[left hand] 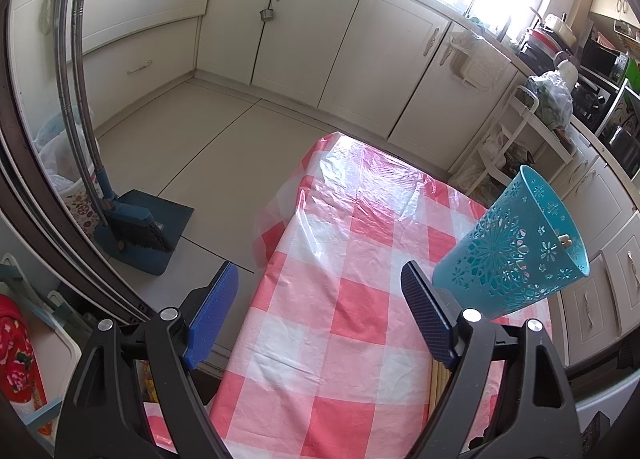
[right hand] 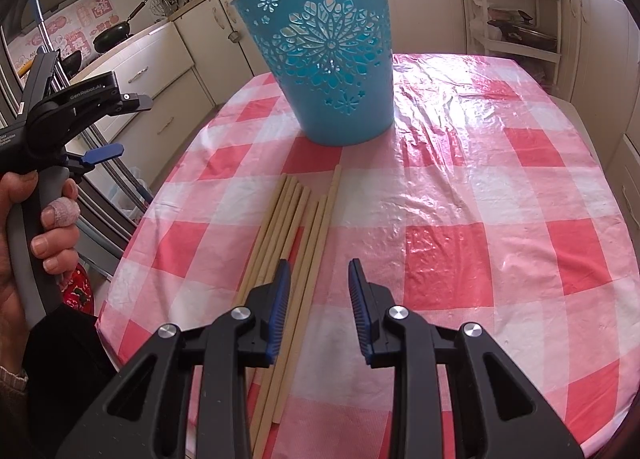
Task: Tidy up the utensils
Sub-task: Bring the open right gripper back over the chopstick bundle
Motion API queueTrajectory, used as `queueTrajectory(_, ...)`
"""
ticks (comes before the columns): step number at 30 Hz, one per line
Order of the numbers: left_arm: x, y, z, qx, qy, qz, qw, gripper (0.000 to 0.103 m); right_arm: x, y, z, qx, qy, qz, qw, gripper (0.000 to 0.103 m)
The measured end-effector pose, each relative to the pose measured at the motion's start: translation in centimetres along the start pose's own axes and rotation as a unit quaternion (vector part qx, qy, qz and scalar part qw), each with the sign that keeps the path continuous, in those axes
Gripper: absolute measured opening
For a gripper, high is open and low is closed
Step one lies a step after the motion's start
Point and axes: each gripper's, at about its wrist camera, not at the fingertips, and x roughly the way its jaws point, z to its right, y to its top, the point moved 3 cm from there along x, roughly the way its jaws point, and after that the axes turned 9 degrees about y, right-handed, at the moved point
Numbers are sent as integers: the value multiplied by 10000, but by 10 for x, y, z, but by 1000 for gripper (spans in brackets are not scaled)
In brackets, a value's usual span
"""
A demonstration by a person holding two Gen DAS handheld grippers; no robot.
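Chopsticks: laid side by side in a loose bundle on the checked tablecloth, just in front of the blue basket.
Basket: stood upright farther back on the table; one stick end is seen poking above its rim.
Right gripper: jaws held partly apart, empty, above the near ends of the sticks.
Left gripper: jaws spread wide, nothing held, poised over the table's edge.
Handling: sticks are judged light, stiff, smooth and prone to rolling.
Hold: best taken near mid-length, across the shaft.
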Motion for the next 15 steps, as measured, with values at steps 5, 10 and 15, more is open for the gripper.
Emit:
queueTrajectory(5,0,0,0,-2,-2,2,10000,80,-1,0,-1,-3,2,13,10000,30)
queueTrajectory(10,0,0,0,-1,-1,-1,10000,80,-3,1,-1,-6,3,24,10000,30)
queueTrajectory(15,0,0,0,4,3,-1,10000,80,-4,3,0,21,-24,28,10000,30)
